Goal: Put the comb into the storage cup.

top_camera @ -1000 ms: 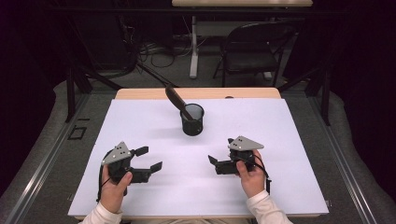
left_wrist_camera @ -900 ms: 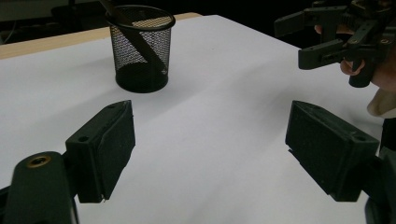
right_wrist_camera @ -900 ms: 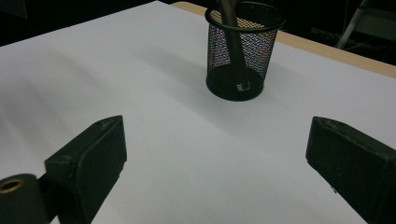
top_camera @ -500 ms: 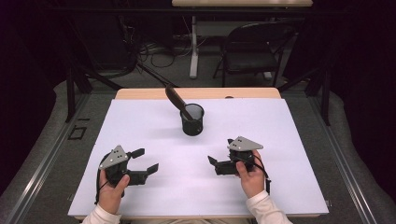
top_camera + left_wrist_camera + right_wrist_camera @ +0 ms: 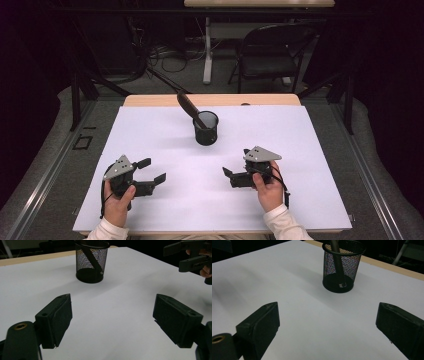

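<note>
We're hovering low over the white sheet with both tools empty. Our left gripper has its jaws spread wide, nothing between them, and the right gripper is parted just as wide, also holding nothing. Ahead of both, roughly midway between them and well apart from either, stands the black mesh cup, upright. A dark stick-like tool leans in it, its foot on the cup's floor and its upper end tilting away over the rim, toward the left gripper's side. We judge the cup props it up; it could not stand alone.

Both sets of jaws aim inward and forward at the cup, which suggests we're either lining up on it or resting back from it; we can't tell which.

Against a second ago, the left gripper sits nearer the person and lower on the sheet. The right one has hardly shifted, and the cup and its tool are unmoved.
</note>
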Motion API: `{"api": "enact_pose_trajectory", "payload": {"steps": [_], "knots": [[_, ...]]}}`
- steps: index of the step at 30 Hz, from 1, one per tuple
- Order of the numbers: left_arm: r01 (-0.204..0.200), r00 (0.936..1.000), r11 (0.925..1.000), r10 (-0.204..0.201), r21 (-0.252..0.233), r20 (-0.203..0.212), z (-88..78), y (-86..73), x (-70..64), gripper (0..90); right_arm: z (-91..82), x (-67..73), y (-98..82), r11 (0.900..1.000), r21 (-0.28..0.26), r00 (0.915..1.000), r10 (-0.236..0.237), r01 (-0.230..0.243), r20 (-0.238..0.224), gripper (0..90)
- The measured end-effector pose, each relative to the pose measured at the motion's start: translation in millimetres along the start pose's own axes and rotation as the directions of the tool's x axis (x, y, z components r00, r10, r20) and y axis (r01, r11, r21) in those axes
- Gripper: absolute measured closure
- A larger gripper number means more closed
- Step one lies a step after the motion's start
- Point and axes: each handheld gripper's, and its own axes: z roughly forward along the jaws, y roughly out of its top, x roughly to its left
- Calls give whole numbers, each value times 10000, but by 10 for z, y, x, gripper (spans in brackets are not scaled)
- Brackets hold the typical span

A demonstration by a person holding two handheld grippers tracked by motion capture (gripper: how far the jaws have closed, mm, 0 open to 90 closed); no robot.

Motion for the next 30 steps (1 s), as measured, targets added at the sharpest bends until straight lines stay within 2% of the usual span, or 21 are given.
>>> {"api": "enact_pose_trajectory", "payload": {"steps": [30], "knots": [[50, 10000, 10000, -50, 81, -51, 28, -46, 43, 161, 10, 4, -11, 10000, 53, 10000, -22, 22, 6, 51]]}}
